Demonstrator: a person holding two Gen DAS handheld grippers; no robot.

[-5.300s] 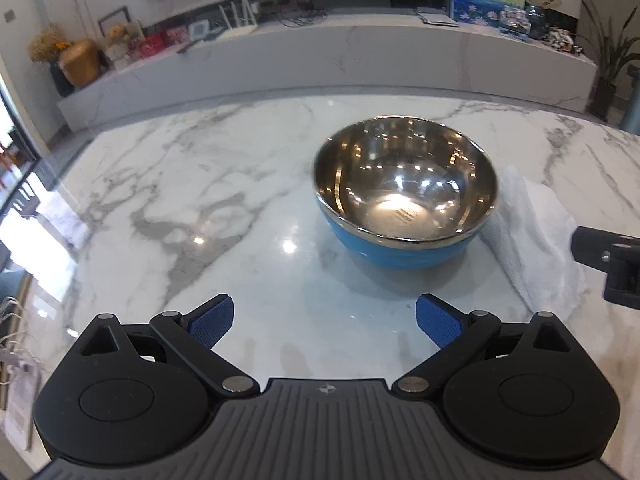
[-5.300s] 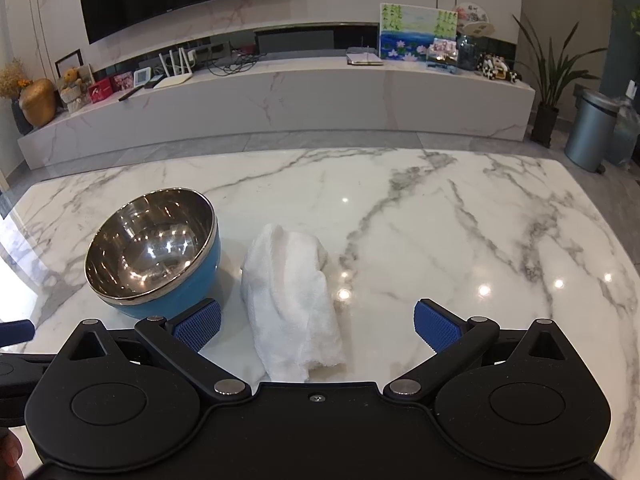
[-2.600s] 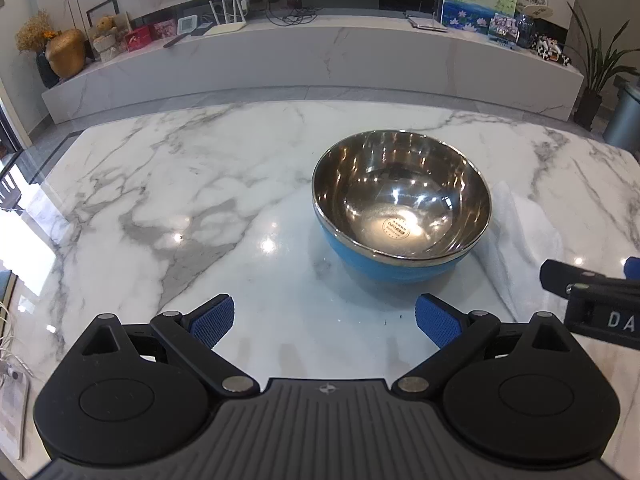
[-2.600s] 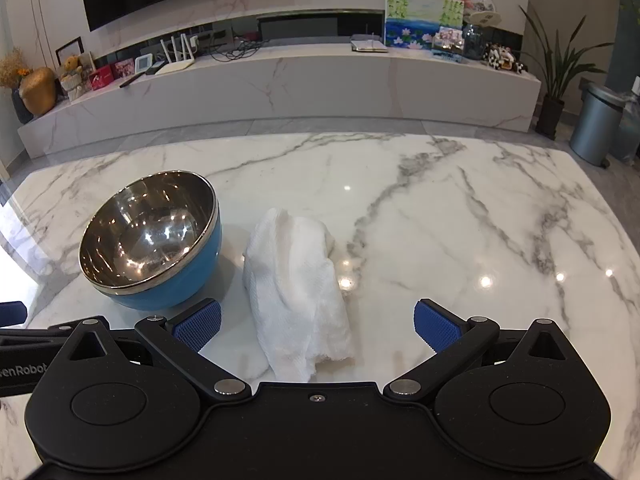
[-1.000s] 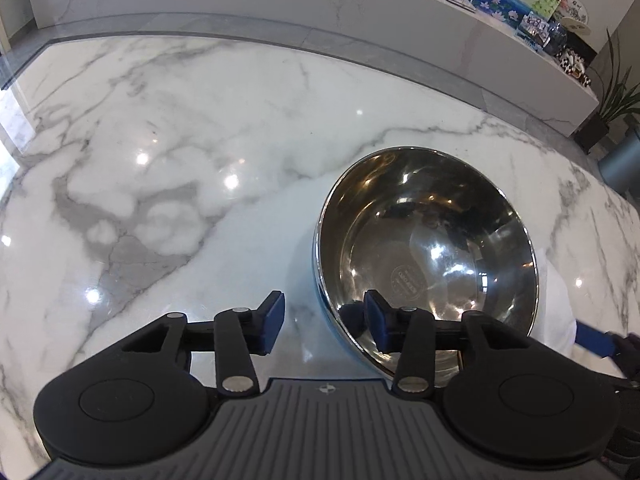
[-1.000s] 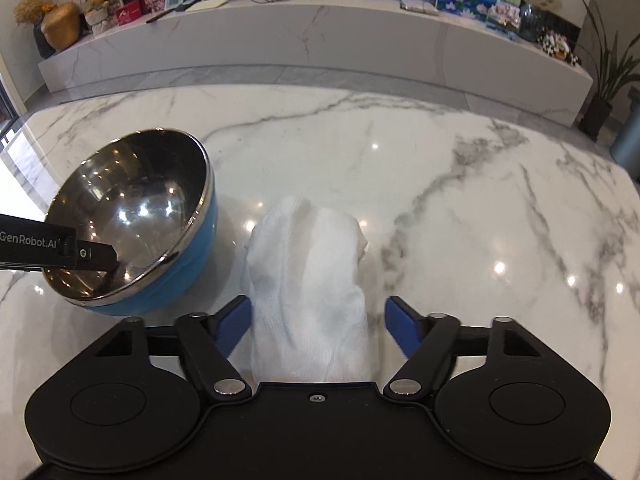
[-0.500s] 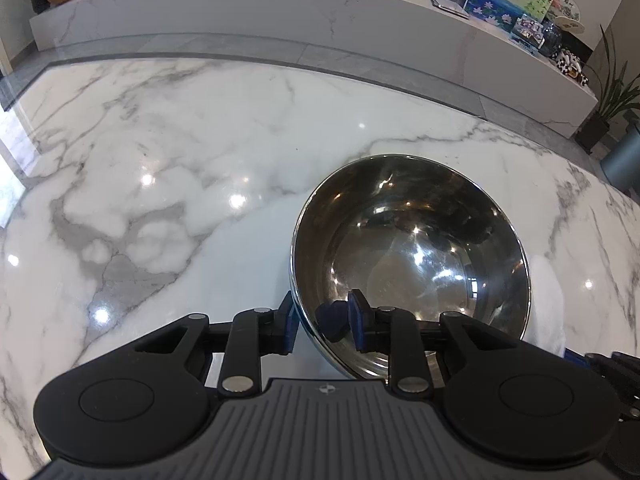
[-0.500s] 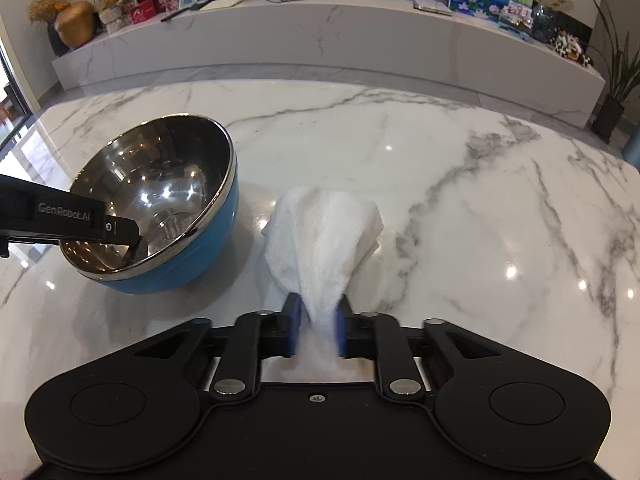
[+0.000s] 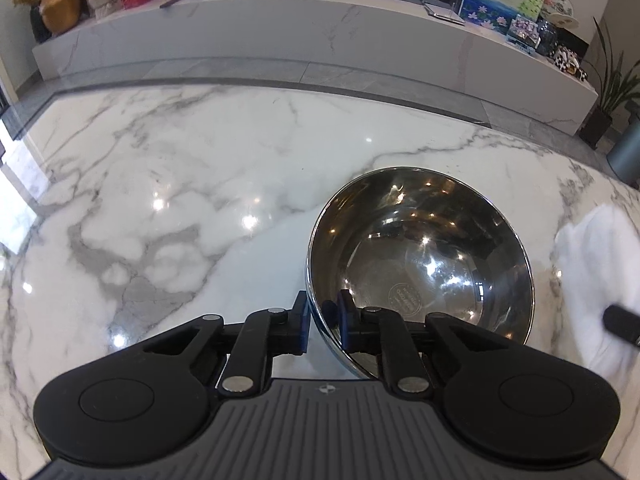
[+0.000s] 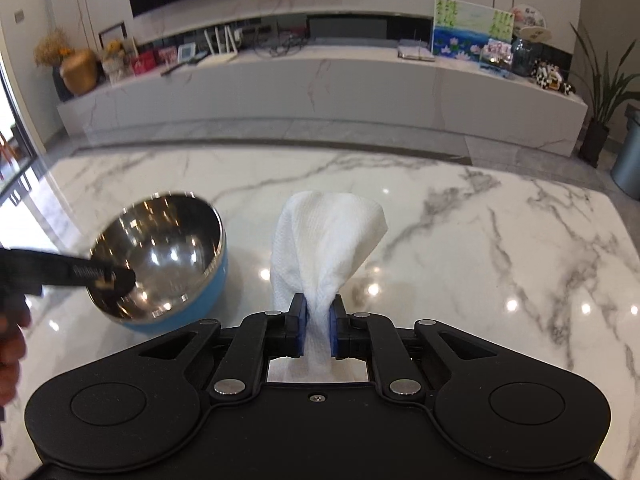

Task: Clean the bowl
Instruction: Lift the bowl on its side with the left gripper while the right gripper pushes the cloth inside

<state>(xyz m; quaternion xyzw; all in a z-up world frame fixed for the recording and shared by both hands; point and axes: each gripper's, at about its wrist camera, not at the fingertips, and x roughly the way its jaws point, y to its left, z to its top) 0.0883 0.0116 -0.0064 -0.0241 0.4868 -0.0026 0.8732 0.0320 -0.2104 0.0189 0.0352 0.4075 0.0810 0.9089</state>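
1. Left claw (image 9: pixel 322 322): pinching the near rim of the bowl (image 9: pixel 420 256), one blue pad outside the wall, the other inside. In the right wrist view the bowl sits at 9 o'clock, tipped slightly, its mouth turned toward the camera

2. Bowl: steel inside, blue outside, on the desk (image 9: pixel 180 184). The inner surface is bright with reflections; a round stamp shows on the bottom; no food or liquid can be seen in it. Whether any film or smear lies on the steel, the glare does not let one tell

3. Cloth (image 10: pixel 328 240): white, ribbed weave, bunched into a loose cone. It stands just right of the bowl, apart from it, at 12 o'clock in the right wrist view and at 3 o'clock in the left

4. Right claw (image 10: pixel 318 330): pressed together on the near end of the cloth, the rest of it fanning out forward

5. Progress, as judged: bowl steadied, cloth gripped, the two not in contact. This fits a wipe about to be made as well as one just finished, and the pictures do not settle which

6. Desk: polished white marble with grey veins, ceiling lights mirrored in it

7. Room: a long marble-faced console (image 10: pixel 320 92) at 12 o'clock carries a gold vase, frames, a router, a painted picture and small ornaments; a dark screen above it; a potted plant and a grey bin at 2 o'clock
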